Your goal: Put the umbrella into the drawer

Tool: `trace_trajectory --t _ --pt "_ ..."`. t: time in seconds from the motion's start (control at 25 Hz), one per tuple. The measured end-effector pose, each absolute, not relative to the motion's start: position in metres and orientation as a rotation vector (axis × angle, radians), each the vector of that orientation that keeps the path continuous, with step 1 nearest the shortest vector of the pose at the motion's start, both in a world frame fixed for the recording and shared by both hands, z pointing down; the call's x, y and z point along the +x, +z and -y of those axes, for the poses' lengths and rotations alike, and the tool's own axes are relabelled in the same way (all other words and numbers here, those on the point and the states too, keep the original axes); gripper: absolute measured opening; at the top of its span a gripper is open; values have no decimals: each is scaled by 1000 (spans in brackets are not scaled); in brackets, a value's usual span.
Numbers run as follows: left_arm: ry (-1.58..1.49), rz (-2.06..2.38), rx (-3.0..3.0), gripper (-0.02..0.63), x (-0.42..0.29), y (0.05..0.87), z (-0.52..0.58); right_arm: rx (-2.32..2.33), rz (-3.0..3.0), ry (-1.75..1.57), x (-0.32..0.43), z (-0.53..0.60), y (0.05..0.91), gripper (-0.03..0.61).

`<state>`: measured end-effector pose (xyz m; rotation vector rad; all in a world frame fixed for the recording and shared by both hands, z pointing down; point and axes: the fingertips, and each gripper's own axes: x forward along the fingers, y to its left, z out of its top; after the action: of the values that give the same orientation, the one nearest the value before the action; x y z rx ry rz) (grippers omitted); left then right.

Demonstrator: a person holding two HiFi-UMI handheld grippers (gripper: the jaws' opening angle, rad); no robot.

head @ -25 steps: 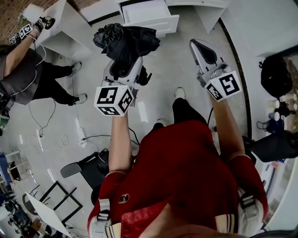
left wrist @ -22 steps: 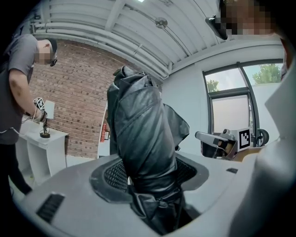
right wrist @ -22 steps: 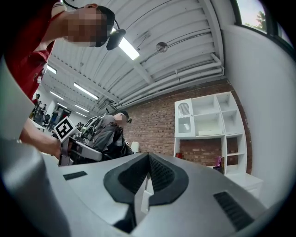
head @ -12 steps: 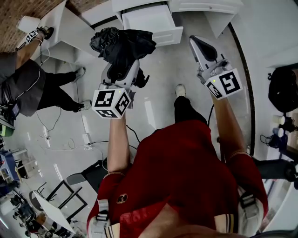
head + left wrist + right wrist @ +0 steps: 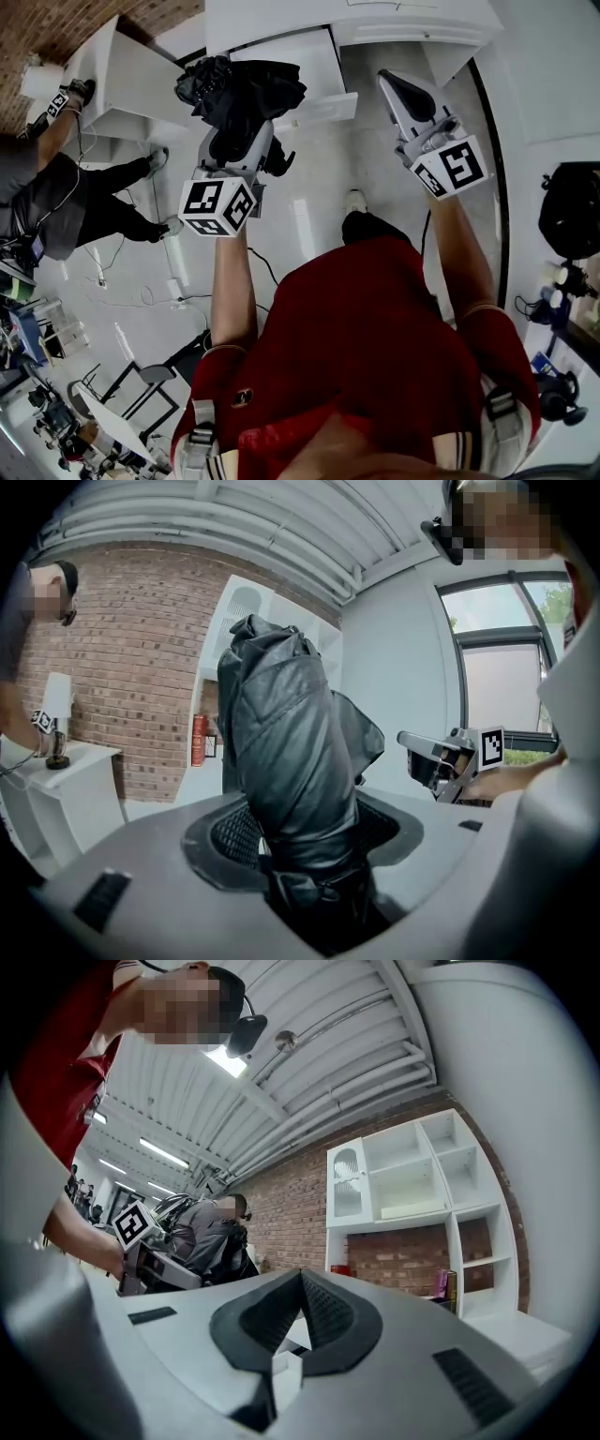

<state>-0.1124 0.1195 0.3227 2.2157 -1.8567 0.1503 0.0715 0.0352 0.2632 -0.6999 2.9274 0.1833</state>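
Up close, the left gripper (image 5: 302, 860) clamps the black umbrella (image 5: 281, 733), whose folds bury its jaw tips and mask the left corner of the open drawer (image 5: 319, 64); right of it, the right gripper (image 5: 298, 1309) is pinched together, empty.
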Motion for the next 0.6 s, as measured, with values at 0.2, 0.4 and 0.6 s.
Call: trace_trajectory --t 0.2,0.4,0.6 --pt "167 1885 2204 264 -111 322 -47 -669 -2937 163 77 27 269 -3" --pt "185 1900 2175 264 -113 332 -2 -628 -2959 152 77 66 275 -3" --pt "215 1898 2163 264 -112 343 27 -608 -2965 148 76 90 280 -3"
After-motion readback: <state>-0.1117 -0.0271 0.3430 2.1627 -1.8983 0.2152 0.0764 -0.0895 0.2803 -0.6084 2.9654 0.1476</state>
